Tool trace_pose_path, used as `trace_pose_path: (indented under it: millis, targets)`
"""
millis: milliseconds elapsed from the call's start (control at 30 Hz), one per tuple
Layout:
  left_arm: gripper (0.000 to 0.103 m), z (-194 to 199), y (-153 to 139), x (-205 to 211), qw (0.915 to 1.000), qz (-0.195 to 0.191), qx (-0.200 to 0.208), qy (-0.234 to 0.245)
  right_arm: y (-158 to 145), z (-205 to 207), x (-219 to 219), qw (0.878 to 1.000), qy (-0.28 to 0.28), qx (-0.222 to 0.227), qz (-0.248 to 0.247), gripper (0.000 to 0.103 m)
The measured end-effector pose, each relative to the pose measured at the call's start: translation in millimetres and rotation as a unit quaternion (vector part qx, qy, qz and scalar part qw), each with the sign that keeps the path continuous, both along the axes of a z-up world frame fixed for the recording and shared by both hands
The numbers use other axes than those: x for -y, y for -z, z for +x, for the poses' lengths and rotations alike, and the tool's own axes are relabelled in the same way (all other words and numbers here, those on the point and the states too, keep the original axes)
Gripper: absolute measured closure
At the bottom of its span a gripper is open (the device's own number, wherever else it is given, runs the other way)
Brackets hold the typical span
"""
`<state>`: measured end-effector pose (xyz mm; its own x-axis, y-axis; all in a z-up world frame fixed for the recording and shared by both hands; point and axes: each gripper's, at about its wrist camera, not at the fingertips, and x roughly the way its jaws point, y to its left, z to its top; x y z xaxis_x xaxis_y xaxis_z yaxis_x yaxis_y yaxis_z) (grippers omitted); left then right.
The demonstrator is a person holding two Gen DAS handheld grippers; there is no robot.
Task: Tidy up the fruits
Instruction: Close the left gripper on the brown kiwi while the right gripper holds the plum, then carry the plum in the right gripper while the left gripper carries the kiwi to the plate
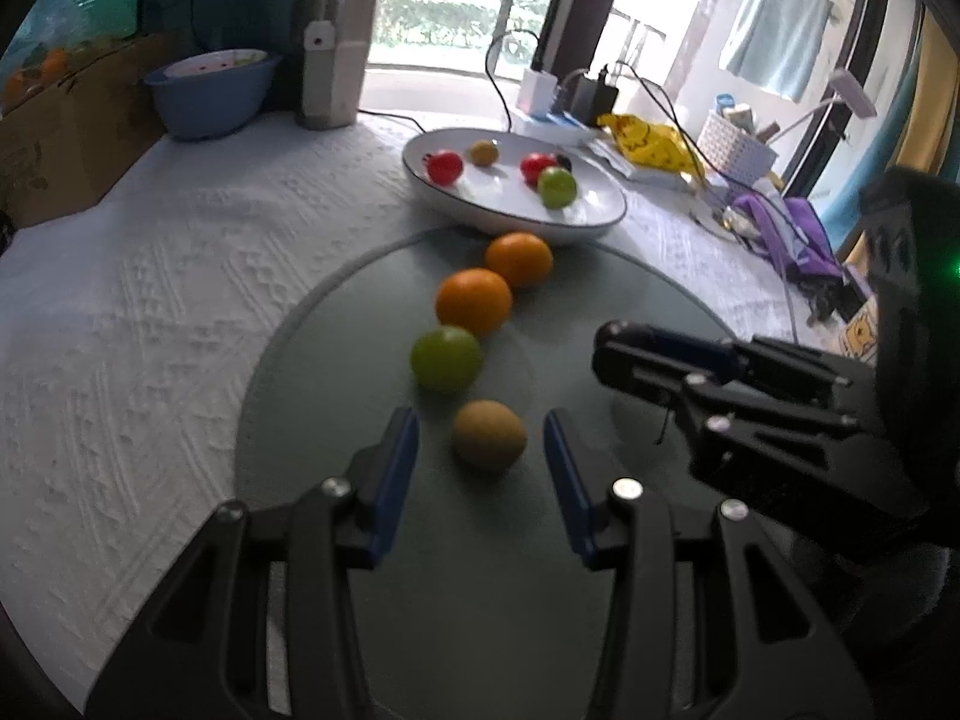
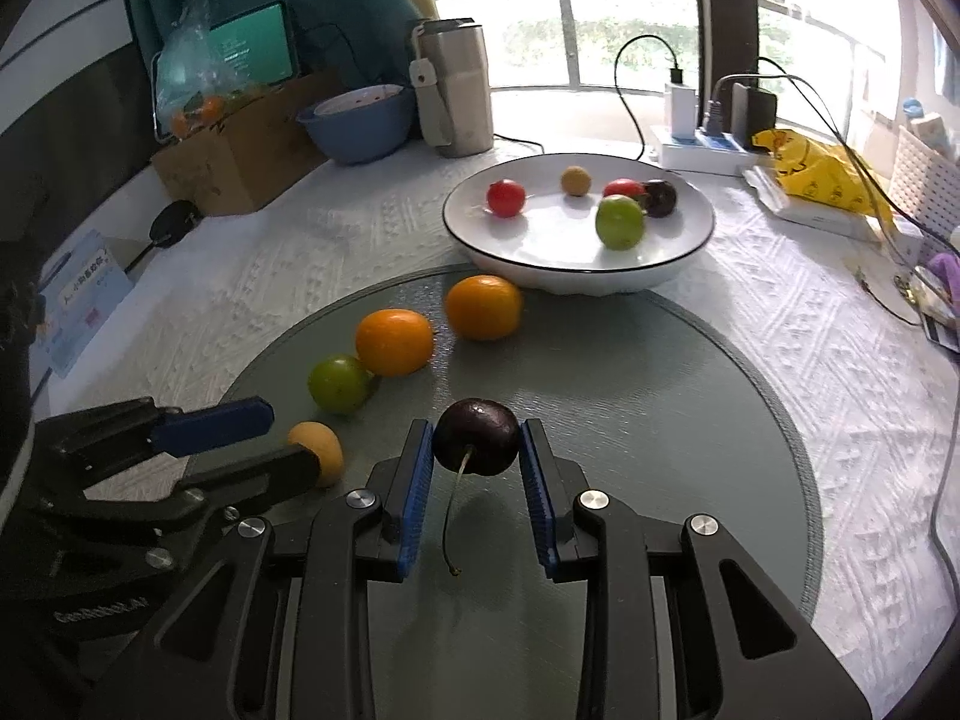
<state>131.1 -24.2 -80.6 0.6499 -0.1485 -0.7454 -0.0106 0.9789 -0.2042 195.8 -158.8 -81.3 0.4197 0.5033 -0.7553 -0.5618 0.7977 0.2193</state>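
Note:
My right gripper (image 2: 476,444) is shut on a dark cherry (image 2: 476,435) with its stem hanging down, held above the round grey mat (image 2: 660,396). My left gripper (image 1: 480,438) is open with a small tan fruit (image 1: 489,433) between its fingers on the mat. A green fruit (image 1: 446,358) and two oranges (image 1: 474,302) (image 1: 519,258) lie in a row beyond it. The white plate (image 2: 528,252) holds two red fruits, a tan one, a green one (image 2: 620,222) and a dark cherry (image 2: 660,198).
A blue bowl (image 2: 357,126), a steel mug (image 2: 453,87) and a cardboard box (image 2: 240,156) stand at the back left. A power strip with cables (image 2: 702,141), a yellow bag (image 2: 816,171) and a white basket (image 2: 930,180) sit at the right.

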Motion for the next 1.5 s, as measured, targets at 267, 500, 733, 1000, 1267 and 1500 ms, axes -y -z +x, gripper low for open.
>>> trace_pose_path:
  millis: [267, 500, 733, 1000, 1267, 1500]
  targets:
    - [0.059, 5, 9, 18, 0.9992, 0.036, -0.012, 0.013, -4, 0, 15, 1.000, 0.009, 0.005, 0.011, 0.072]
    - [0.074, 6, 11, 22, 0.9985, 0.050, -0.012, 0.018, -8, 2, 22, 1.000, 0.017, 0.009, 0.016, 0.072]
    - [0.074, 6, 5, 22, 0.9986, 0.049, -0.001, 0.023, -14, 5, 25, 1.000, 0.020, 0.015, 0.018, 0.072]
    - [0.074, 9, -12, 21, 0.9982, 0.050, 0.021, 0.028, -22, 11, 25, 0.999, 0.026, 0.024, 0.018, 0.072]
    - [0.074, 23, -27, 19, 0.9973, 0.052, 0.039, 0.034, -29, 24, 28, 0.999, 0.036, 0.030, 0.018, 0.072]
    - [0.074, 42, -35, 16, 0.9966, 0.050, 0.048, 0.044, -33, 36, 31, 0.998, 0.046, 0.033, 0.015, 0.072]
